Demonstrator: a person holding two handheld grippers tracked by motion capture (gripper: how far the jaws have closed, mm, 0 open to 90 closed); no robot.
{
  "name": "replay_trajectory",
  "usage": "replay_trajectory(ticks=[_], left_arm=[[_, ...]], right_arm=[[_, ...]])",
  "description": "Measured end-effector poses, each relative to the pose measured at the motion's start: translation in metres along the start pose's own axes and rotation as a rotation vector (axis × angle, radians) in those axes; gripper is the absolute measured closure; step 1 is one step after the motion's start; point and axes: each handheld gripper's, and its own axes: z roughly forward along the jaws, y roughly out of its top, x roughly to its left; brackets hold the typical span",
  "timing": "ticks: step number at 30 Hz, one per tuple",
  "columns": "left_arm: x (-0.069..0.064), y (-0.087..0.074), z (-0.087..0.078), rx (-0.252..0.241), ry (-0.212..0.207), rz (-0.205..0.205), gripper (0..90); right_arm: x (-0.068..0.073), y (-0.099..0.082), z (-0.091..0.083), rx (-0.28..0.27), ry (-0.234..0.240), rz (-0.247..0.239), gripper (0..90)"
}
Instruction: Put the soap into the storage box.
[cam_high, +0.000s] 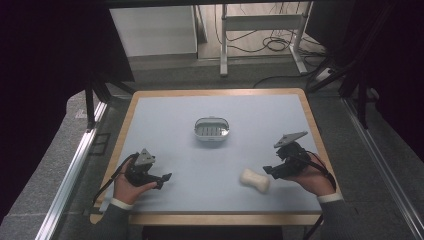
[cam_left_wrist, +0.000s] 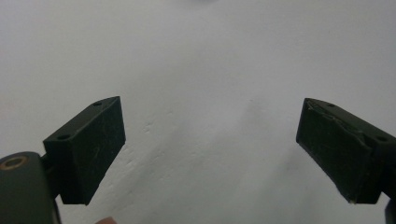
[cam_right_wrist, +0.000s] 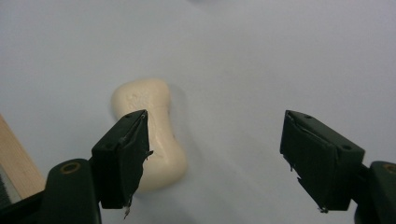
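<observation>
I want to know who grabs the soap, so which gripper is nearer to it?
Right. The right gripper sits just beside the soap, jaws open, not holding it. The left gripper rests far across the table, also open.

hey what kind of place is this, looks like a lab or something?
Probably a lab or recording workspace: a bare table between metal rails, loose cables on the floor behind, dark curtains at the sides.
</observation>
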Motion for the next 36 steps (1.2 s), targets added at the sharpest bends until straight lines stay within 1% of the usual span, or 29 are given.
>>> replay_trajectory(ticks=[2, 4, 5, 7, 9, 10, 11, 12, 14, 15, 18, 21, 23, 24, 25, 26, 27, 31, 32, 33, 34, 36], left_arm=[[0.000, 0.000, 0.000, 0.001, -0.001, 0.002, 8.6], [0.000, 0.000, -0.001, 0.001, -0.001, 0.003, 8.6], [0.000, 0.000, -0.001, 0.000, -0.002, 0.002, 8.6], [0.000, 0.000, -0.002, -0.006, -0.005, -0.002, 8.6], [0.000, -0.001, -0.003, -0.006, -0.006, 0.002, 8.6], [-0.001, -0.001, -0.004, -0.006, -0.008, 0.003, 8.6], [-0.001, -0.001, -0.004, -0.006, -0.008, 0.003, 8.6], [-0.001, -0.001, -0.004, -0.006, -0.008, 0.004, 8.6], [-0.001, -0.001, -0.003, -0.007, -0.009, 0.007, 8.6], [-0.001, -0.001, -0.003, -0.007, -0.009, 0.007, 8.6], [-0.001, -0.001, -0.002, -0.004, -0.010, 0.011, 8.6], [-0.001, -0.001, -0.003, -0.005, -0.011, 0.012, 8.6], [-0.001, -0.001, -0.003, -0.008, -0.011, 0.009, 8.6], [-0.001, -0.001, -0.003, -0.008, -0.011, 0.009, 8.6], [-0.001, -0.001, -0.003, -0.010, -0.010, 0.008, 8.6], [-0.002, -0.001, -0.003, -0.011, -0.006, 0.009, 8.6], [-0.002, -0.001, -0.003, -0.011, -0.006, 0.009, 8.7], [-0.002, -0.002, -0.002, -0.005, -0.004, 0.014, 8.7], [-0.002, -0.002, -0.002, -0.005, -0.004, 0.014, 8.7], [-0.003, -0.002, -0.001, -0.001, -0.004, 0.017, 8.7], [-0.003, -0.002, -0.001, -0.001, -0.004, 0.017, 8.7], [-0.003, -0.002, -0.001, -0.005, -0.005, 0.017, 8.8]], right_arm=[[0.002, 0.003, 0.002, 0.002, 0.006, -0.015, 23.7], [0.004, 0.004, 0.003, 0.007, 0.007, -0.017, 23.7], [0.006, 0.007, 0.006, 0.018, 0.017, -0.022, 23.7], [0.009, 0.010, 0.009, 0.031, 0.019, -0.041, 23.7], [0.011, 0.012, 0.010, 0.041, 0.023, -0.043, 23.8], [0.014, 0.016, 0.012, 0.063, 0.027, -0.057, 24.8], [0.014, 0.016, 0.012, 0.063, 0.027, -0.057, 24.8], [0.017, 0.019, 0.014, 0.079, 0.036, -0.076, 25.4], [0.019, 0.022, 0.015, 0.098, 0.042, -0.080, 25.8], [0.019, 0.022, 0.015, 0.098, 0.042, -0.080, 25.8], [0.023, 0.025, 0.022, 0.133, 0.064, -0.096, 26.8], [0.028, 0.026, 0.027, 0.167, 0.068, -0.105, 26.8], [0.031, 0.027, 0.031, 0.188, 0.066, -0.114, 26.8], [0.031, 0.027, 0.031, 0.188, 0.066, -0.114, 26.8], [0.032, 0.026, 0.033, 0.197, 0.067, -0.119, 26.8], [0.033, 0.025, 0.039, 0.219, 0.070, -0.121, 26.9], [0.034, 0.024, 0.041, 0.225, 0.071, -0.125, 26.9], [0.034, 0.021, 0.051, 0.254, 0.086, -0.116, 26.9], [0.034, 0.021, 0.051, 0.254, 0.086, -0.116, 26.9], [0.034, 0.020, 0.055, 0.271, 0.090, -0.118, 26.9], [0.034, 0.020, 0.055, 0.271, 0.090, -0.118, 26.9], [0.036, 0.018, 0.061, 0.294, 0.091, -0.124, 27.5]])
